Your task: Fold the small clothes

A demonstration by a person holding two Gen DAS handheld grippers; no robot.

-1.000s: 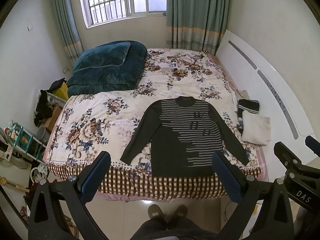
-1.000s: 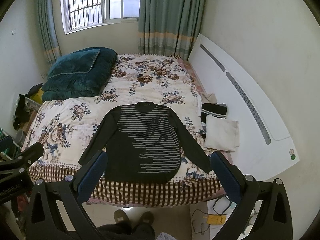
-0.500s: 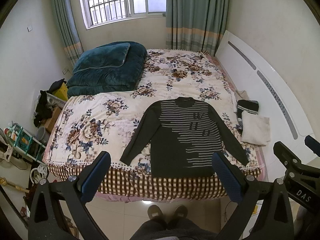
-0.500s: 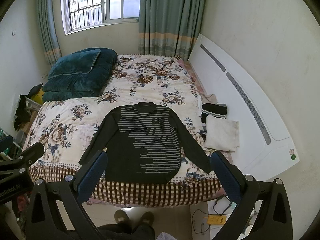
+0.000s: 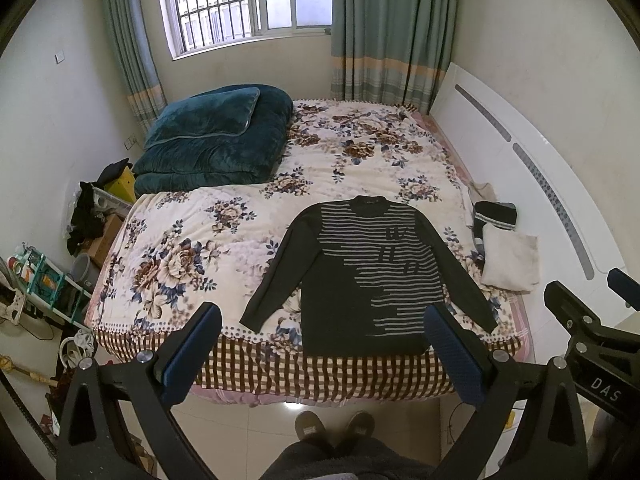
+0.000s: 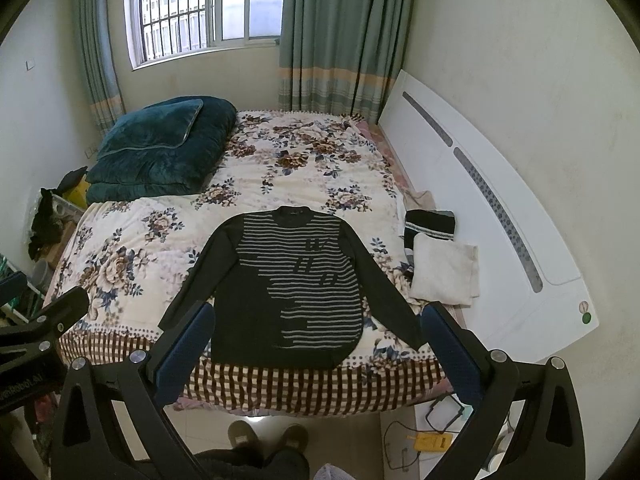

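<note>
Left wrist view shows you little in the way of containers: what may be a grey bucket [image 5: 82,270] on the floor, contents hidden. Your dark striped sweater [image 5: 370,276] lies flat, face up, sleeves spread, hem at the near edge of the floral bed [image 5: 208,240], folded clothes [image 5: 506,248] beside it. Your left gripper [image 5: 322,354] and right gripper [image 6: 316,354] hang above it, jaws wide, holding nothing.

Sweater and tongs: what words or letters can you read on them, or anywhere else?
"DAS" on the right tongs, seen from the left camera; any further letters are out of frame.
"Robot.AI", partly cut off, on the left tongs, seen from the right camera.
Sweater: dark letters on the chest, too blurred to read.
Nothing else is legible.
</note>
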